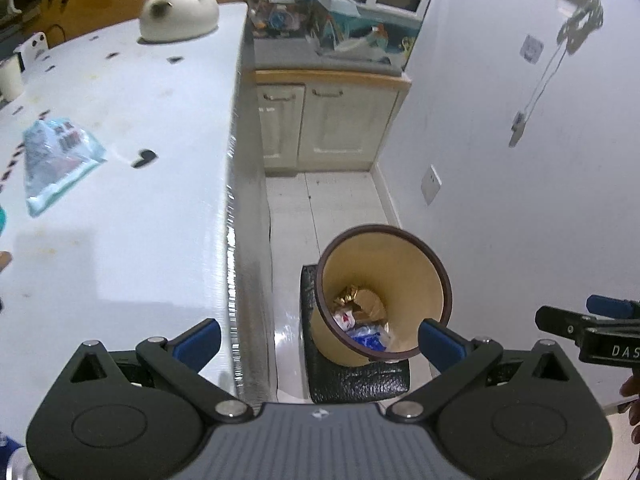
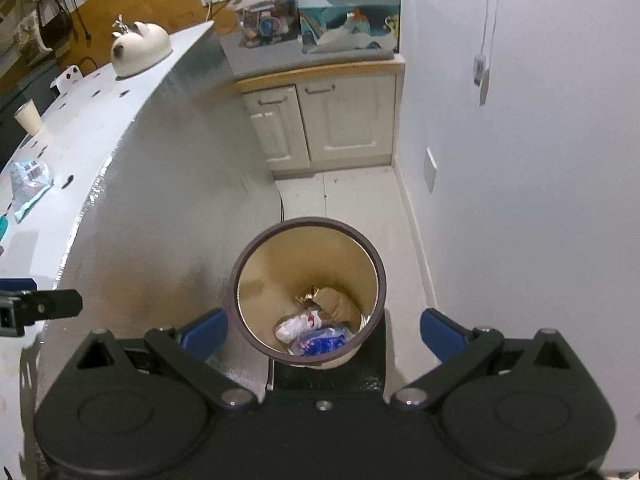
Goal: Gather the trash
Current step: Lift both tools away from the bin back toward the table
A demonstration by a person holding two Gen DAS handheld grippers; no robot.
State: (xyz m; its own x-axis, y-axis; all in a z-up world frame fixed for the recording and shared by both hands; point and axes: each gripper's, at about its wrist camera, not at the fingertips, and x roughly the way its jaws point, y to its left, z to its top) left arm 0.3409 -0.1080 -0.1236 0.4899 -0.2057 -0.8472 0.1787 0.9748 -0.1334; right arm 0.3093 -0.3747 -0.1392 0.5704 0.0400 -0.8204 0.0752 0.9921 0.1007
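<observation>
Both grippers, left point(image 1: 320, 336) and right point(image 2: 322, 330), jaws apart, empty, above the bin point(image 2: 308, 292).

In the right wrist view the bin's point(image 2: 307, 292) base is hidden behind its own rim and the gripper body, and the black mat point(image 2: 376, 376) under it shows only as strips at the bottom centre. The trash point(image 2: 308, 328) inside is a blurred heap; its printing cannot be read. In the left wrist view the right gripper point(image 1: 592, 328) is cut off by the right edge, its lettering ending at "DAS", so its jaws cannot be judged. A hand point(image 1: 632, 388) beside it is mostly out of frame. At the left edge, the packet's point(image 1: 56, 160) text is too soft to read, and a teal thing point(image 1: 2, 220) is only a sliver.
</observation>
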